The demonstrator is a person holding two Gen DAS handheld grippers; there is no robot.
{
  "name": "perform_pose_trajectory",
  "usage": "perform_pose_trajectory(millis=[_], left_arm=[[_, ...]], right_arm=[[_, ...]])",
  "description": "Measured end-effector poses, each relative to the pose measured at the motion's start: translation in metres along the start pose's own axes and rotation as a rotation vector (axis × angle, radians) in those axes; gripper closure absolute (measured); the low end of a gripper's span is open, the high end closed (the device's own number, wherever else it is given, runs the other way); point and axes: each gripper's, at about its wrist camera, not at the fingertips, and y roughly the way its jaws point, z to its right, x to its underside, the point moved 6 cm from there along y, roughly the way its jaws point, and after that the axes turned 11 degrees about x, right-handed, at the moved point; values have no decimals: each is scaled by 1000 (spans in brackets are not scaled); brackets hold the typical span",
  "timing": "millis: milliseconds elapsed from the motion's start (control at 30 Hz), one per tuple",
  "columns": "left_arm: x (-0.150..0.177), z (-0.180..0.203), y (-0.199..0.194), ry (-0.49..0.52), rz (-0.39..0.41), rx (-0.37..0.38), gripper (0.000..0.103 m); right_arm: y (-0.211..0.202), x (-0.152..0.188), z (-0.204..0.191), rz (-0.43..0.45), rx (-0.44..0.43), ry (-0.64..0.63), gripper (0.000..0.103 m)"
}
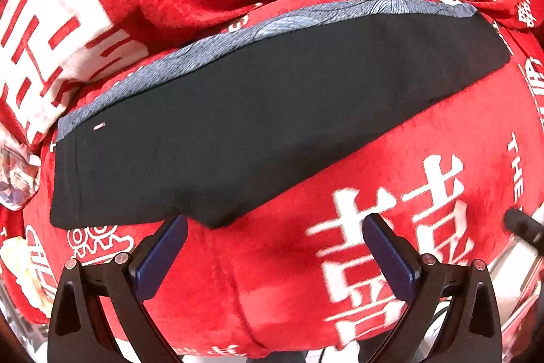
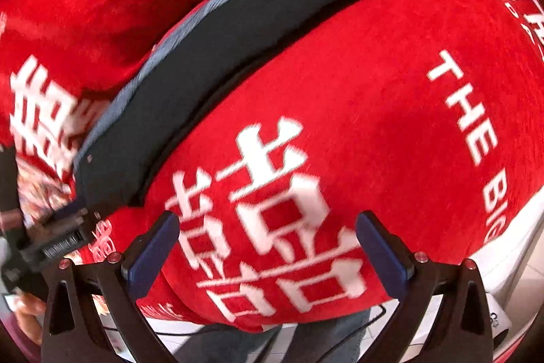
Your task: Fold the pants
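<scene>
Because the black fabric pants with a grey patterned side stripe [image 1: 258, 111] already lie folded lengthwise on the red plush blanket with white characters [image 1: 391, 193], I hold my left gripper [image 1: 275, 227] apart at six o'clock, empty; my right gripper [image 2: 267, 223] likewise gapes, pants at eleven o'clock.

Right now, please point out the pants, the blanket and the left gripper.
pants [image 1: 238, 125], left wrist view, on the middle of the black fabric.
blanket [image 2: 374, 91], right wrist view, on bare red fabric right of the pants.
left gripper [image 1: 275, 227], left wrist view, midway between its open fingertips.
</scene>
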Motion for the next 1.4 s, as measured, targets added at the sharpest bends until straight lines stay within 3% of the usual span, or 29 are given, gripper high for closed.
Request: perform_pose_trajectory(millis=[133,467,533,567,600,733,767,800,867,1033,1133,1300,1400], left_arm=[[-29,22,9,-35,12,-7,0],[-116,74,50,-135,74,-22,0],[-128,81,62,-175,74,-18,0],[-131,83,68,-188,68,-14,0],[-133,85,75,-195,61,-16,0],[-131,88,103,-183,25,-54,0],[-131,88,104,-186,34,-50,0],[-130,87,104,-187,41,-48,0],[-131,89,103,-171,40,-51,0],[-134,95,103,-130,37,-90,0],[-134,98,103,-134,40,-100,0],[-130,96,101,-144,42,-96,0],[-130,97,101,-142,42,-102,0]], right_arm=[[-7,-45,37,4,-56,77,0],[-3,-176,118,98,-58,153,4],[3,-197,130,113,-102,190,11],[8,-206,137,115,-110,213,24],[14,-214,143,107,-115,234,30],[36,-235,162,72,-161,311,31],[38,-240,164,81,-170,317,38],[37,-244,164,92,-168,312,70],[33,-250,162,99,-158,284,87],[19,-251,161,129,-210,274,88],[35,-240,174,61,-209,331,78],[37,-222,176,22,-308,353,48],[41,-213,167,1,-338,336,48]])
